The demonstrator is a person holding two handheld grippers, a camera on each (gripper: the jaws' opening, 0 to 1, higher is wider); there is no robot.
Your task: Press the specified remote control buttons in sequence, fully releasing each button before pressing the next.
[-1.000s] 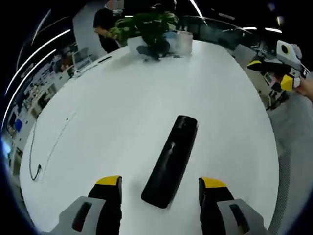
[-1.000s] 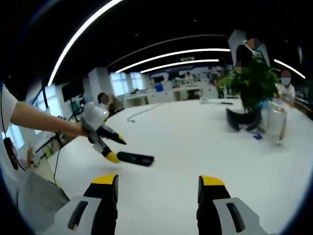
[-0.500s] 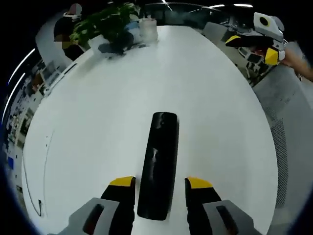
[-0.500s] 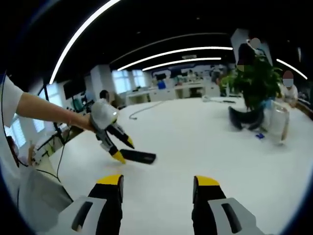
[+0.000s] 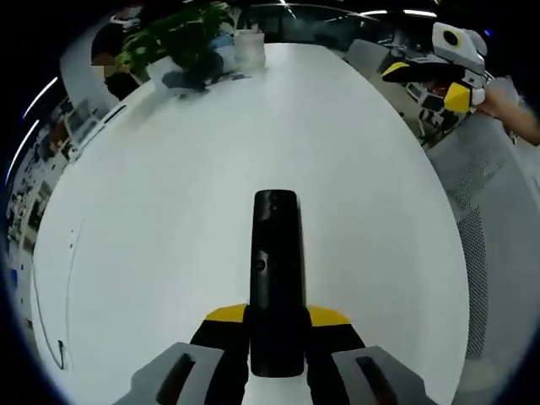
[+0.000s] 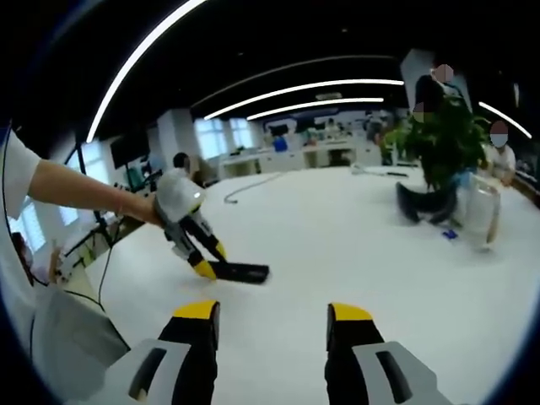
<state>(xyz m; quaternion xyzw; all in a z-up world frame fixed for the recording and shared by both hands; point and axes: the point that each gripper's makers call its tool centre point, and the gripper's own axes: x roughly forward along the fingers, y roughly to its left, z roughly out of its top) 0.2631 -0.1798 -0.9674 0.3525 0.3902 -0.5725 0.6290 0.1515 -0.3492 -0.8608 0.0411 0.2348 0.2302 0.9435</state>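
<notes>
- The white table (image 5: 169, 194) carries the black remote (image 5: 276, 278), far from the potted plant (image 5: 181, 42).
- The left gripper (image 5: 277, 319) clamps the remote's near end; a skewed grip could twist it.
- The right gripper (image 6: 272, 314), jaws apart and empty, hovers beside the remote (image 6: 239, 271); a hard press may skid it.

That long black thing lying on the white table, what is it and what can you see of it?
It looks like a remote control: a long, slim black bar with rounded ends and a glossy, plastic-looking top. A small round mark sits partway along it; separate buttons are too dark to make out. It lies flat on the white table. The left gripper has its yellow-tipped jaws closed on the near end, one on each long side. In the right gripper view it is a thin dark strip with that gripper at one end.
</notes>
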